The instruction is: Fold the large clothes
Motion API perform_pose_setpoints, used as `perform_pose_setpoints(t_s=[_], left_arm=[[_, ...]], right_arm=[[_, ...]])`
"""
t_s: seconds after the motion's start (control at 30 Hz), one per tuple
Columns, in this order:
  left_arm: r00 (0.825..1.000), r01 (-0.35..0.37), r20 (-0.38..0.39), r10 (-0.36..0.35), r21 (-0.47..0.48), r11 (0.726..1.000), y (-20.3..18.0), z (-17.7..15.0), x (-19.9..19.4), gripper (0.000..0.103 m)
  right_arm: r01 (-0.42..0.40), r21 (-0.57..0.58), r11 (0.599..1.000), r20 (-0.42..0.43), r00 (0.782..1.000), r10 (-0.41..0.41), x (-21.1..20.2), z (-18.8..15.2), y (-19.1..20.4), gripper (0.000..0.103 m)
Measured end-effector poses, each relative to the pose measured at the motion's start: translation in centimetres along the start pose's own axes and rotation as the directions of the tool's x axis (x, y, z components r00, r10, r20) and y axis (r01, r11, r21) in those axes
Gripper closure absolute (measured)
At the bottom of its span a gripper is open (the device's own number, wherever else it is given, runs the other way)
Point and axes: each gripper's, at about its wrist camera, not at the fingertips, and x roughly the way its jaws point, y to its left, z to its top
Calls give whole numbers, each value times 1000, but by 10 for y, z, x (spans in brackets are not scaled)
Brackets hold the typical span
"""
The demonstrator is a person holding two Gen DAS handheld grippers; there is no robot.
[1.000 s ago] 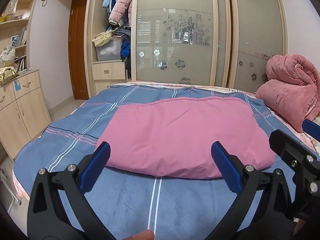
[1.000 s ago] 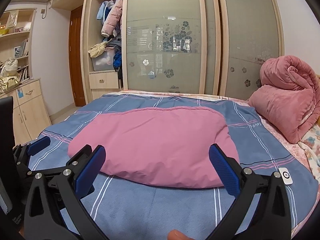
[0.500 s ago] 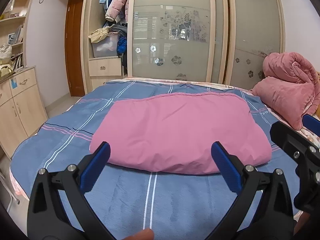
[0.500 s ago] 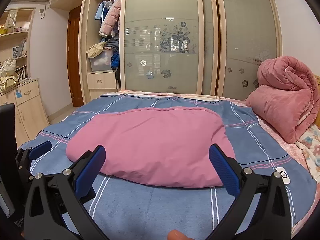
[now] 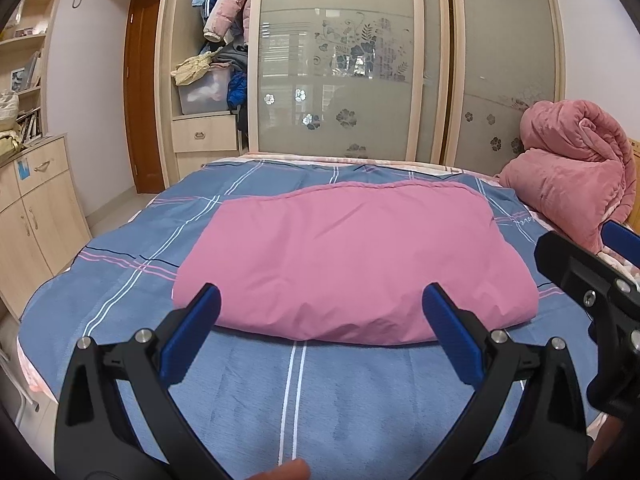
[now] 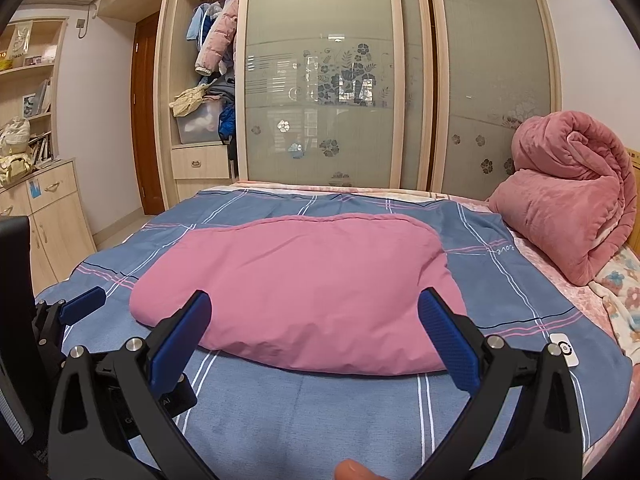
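left wrist view: my left gripper (image 5: 320, 312), jaws spread wide, empty, hanging above the blue plaid bedsheet (image 5: 132, 272) short of the near edge. the pink garment (image 5: 352, 260), a smooth folded slab, lies mid-bed and apart from both pads. since a second ago the view has risen and drawn back a little; the garment is unmoved. my right gripper's frame shows at the right margin.

right wrist view: my right gripper (image 6: 316, 316), likewise wide open, holding nothing. the same small retreat shows here. rolled pink blanket (image 6: 572, 196) at the right, wardrobe (image 6: 320, 80) behind.

judgement: both tongs released and backing off suggests this fold is finished, or nearly so.
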Motion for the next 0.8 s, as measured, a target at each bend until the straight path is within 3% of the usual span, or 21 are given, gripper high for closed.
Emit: perform_pose_setpoints(t_s=[0.8], left_arm=[[1000, 16, 16, -16, 28, 999, -8, -4, 0, 2]], right_arm=[[9, 2, 1000, -1, 1000, -9, 1, 1, 1, 1]])
